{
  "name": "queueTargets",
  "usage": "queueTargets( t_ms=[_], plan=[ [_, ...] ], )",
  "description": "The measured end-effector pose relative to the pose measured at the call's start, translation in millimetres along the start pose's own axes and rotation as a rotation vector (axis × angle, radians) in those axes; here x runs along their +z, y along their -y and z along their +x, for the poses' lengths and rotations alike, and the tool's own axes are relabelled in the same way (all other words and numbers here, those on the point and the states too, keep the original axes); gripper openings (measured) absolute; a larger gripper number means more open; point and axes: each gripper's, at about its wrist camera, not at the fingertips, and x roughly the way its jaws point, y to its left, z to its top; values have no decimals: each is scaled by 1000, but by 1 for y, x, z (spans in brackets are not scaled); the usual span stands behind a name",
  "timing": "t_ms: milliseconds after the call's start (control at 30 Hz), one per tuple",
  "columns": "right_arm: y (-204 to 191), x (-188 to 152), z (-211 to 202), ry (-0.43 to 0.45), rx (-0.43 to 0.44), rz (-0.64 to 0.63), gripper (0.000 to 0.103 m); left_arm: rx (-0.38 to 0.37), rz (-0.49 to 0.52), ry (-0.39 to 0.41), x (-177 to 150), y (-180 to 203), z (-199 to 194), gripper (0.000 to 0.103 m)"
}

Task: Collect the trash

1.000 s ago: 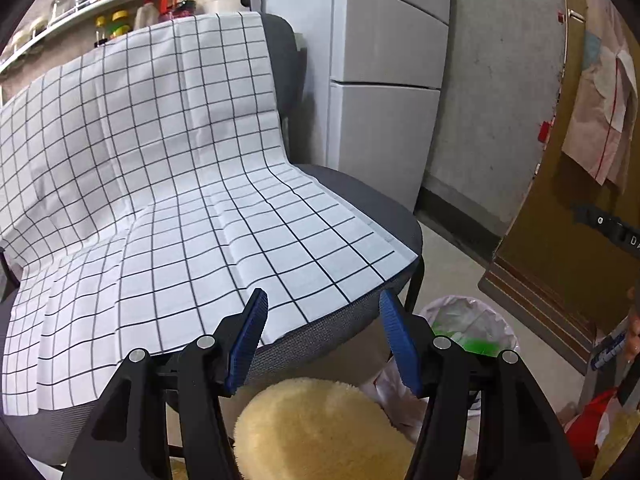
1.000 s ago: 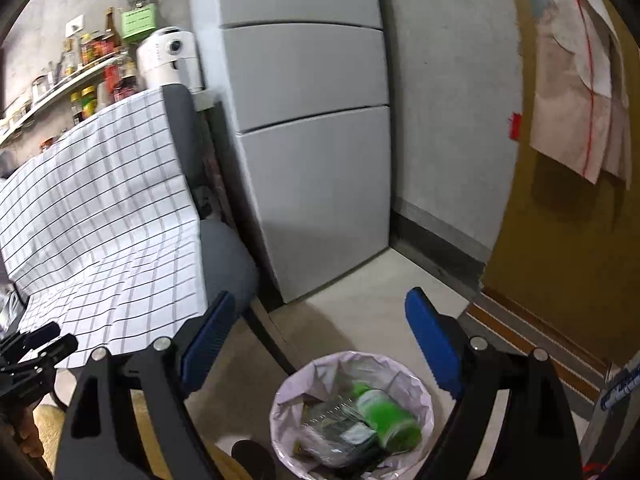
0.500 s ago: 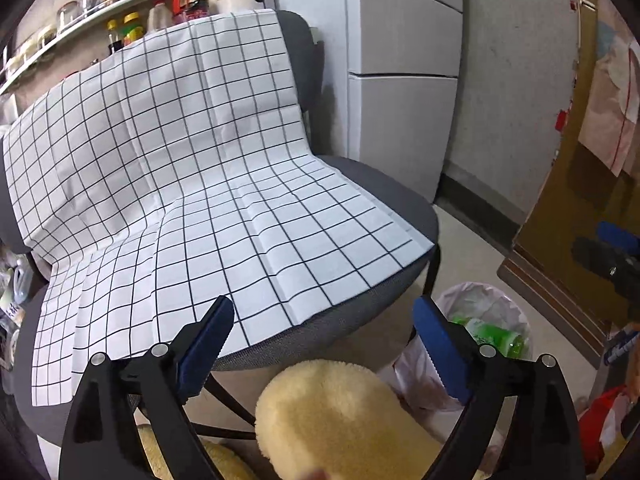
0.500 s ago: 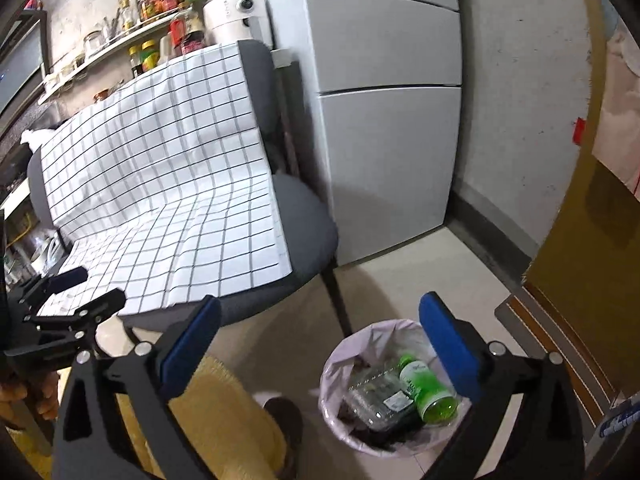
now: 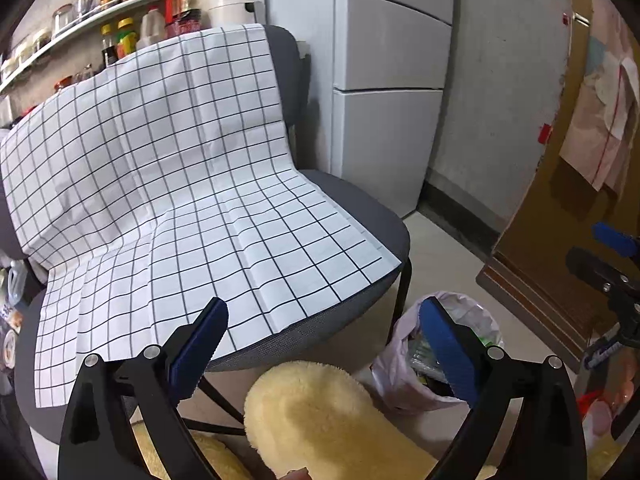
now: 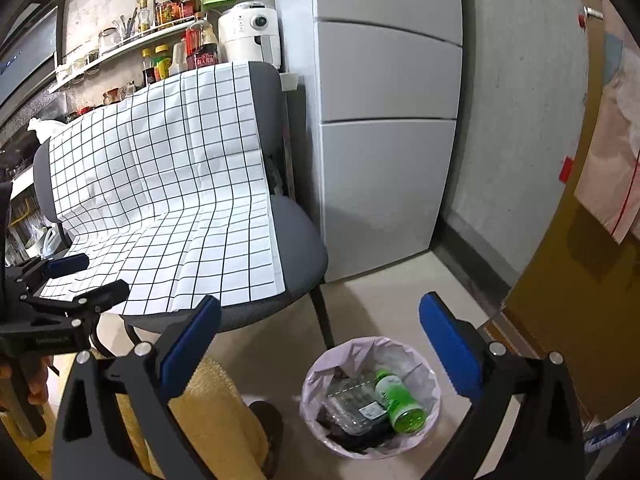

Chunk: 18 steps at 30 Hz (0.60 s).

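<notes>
We hold both grippers, left gripper (image 5: 322,346) and right gripper (image 6: 320,346), with jaws wide apart and empty; the left's have just been opening. Below them the bin (image 6: 316,384) on the floor (image 6: 384,296) holds a green bottle (image 6: 398,400) and a clear plastic tray (image 6: 352,406).

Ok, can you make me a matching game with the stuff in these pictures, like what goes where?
Things:
1. green bottle
2. checked cloth
3. white appliance
4. bin

Places:
A. draped over the chair
B. on the floor by the chair leg
C. lying inside the bin
D. up behind the chair's back, by the shelf bottles

Pairs: 1-C, 2-A, 3-D, 4-B
</notes>
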Motion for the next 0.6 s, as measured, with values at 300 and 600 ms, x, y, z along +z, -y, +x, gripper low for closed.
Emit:
queueTargets(
  t_ms=[300,600],
  plan=[
    [3,10,-18,56,0,-3,97,97,-39,25,7,-19,-18,95],
    [0,12,-19,63,6,-4,97,98,-46,28,8,-22,-20,95]
  ],
)
